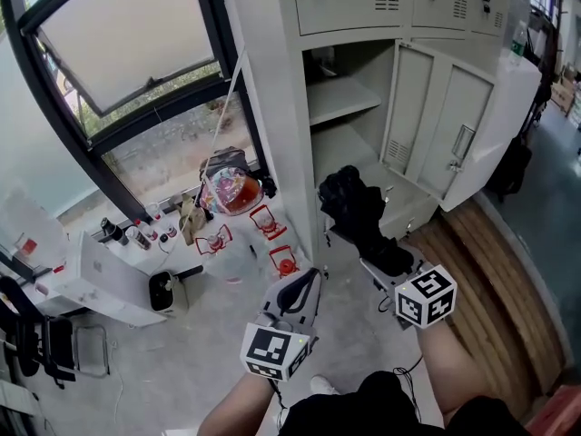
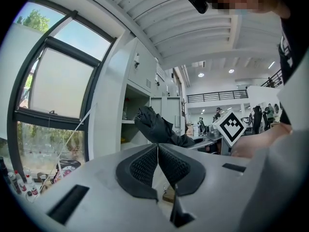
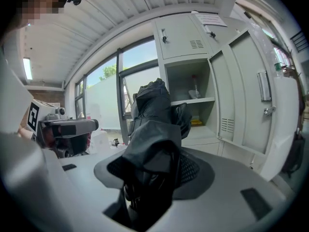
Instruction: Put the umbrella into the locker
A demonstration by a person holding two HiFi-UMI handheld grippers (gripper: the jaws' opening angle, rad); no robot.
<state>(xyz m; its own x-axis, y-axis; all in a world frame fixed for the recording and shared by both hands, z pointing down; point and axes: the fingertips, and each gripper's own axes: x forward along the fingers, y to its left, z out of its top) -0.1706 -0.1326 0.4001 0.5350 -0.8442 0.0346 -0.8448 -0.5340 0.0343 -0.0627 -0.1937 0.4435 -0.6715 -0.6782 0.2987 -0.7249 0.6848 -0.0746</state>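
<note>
A folded black umbrella point(image 1: 356, 209) sticks out toward the open compartment of the pale grey locker point(image 1: 272, 107), its far end level with the locker's front. My right gripper point(image 1: 386, 262) is shut on the umbrella's near end. In the right gripper view the umbrella point(image 3: 153, 122) fills the jaws of this gripper point(image 3: 154, 175) and points at the locker shelves point(image 3: 193, 102). My left gripper point(image 1: 304, 287) hangs to the left of the umbrella, shut and empty. Its pads point(image 2: 145, 166) meet in the left gripper view, with the umbrella point(image 2: 155, 126) beyond them.
The locker door point(image 1: 449, 130) stands open to the right. A yellow item point(image 3: 195, 122) lies on the lower shelf and a small bottle point(image 3: 194, 92) on the upper. Red wire holders point(image 1: 283, 260), bottles point(image 1: 136, 234) and a bag point(image 1: 231, 189) clutter the floor by the window. Wooden boards point(image 1: 490, 289) lie on the right.
</note>
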